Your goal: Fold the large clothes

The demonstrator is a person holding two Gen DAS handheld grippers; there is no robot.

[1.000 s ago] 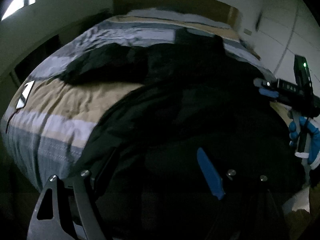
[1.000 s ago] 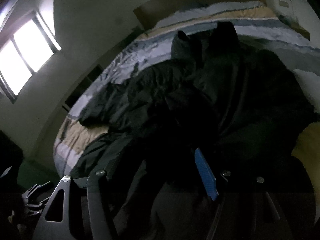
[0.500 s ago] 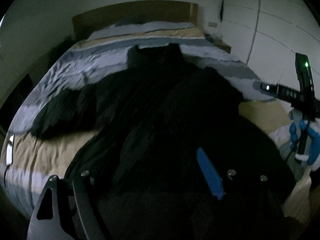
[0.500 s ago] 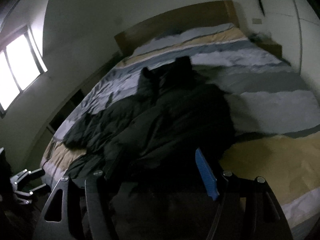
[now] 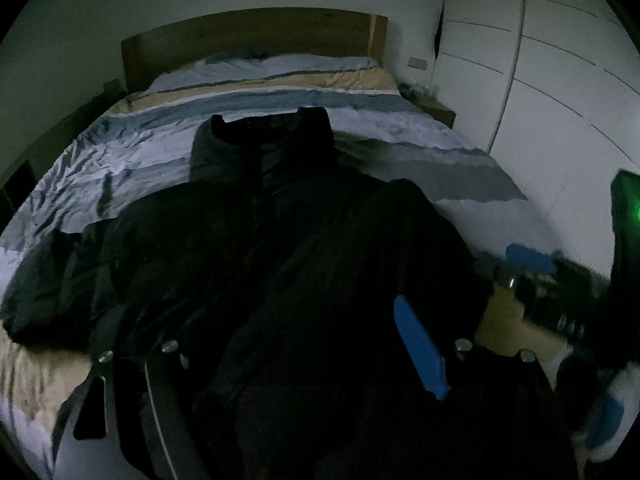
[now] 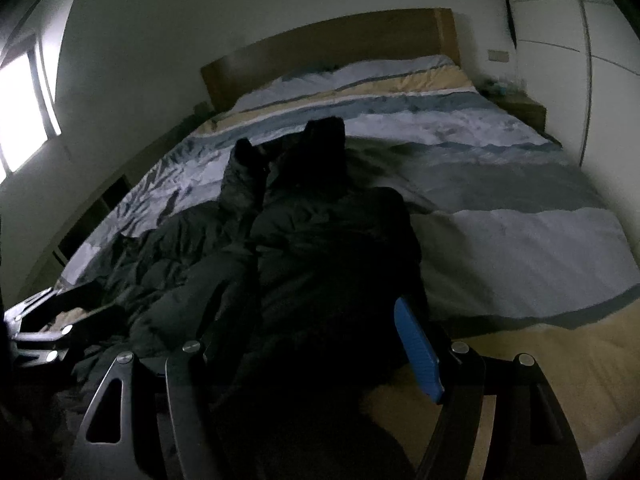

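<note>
A large black padded jacket (image 5: 280, 248) lies lengthwise on the striped bed, collar toward the headboard, a sleeve spread to the left. It also shows in the right wrist view (image 6: 320, 248). My left gripper (image 5: 276, 344) is wide open low over the jacket's near hem, with dark cloth between the fingers. My right gripper (image 6: 296, 344) is also open over the hem's right part, its blue pad (image 6: 418, 352) showing. The right gripper shows blurred at the right edge of the left wrist view (image 5: 560, 280). The left gripper appears at the left edge of the right wrist view (image 6: 40, 328).
The bed (image 5: 460, 168) has a blue, white and tan striped cover and a wooden headboard (image 5: 248, 40). White wardrobe doors (image 5: 560, 80) stand to the right, with a bedside table (image 6: 520, 108) beside them. A bright window (image 6: 20, 108) is on the left wall.
Both views have swung from facing left across the bed to facing the headboard. The jacket now lies straighter along the bed. Both grippers stay open.
</note>
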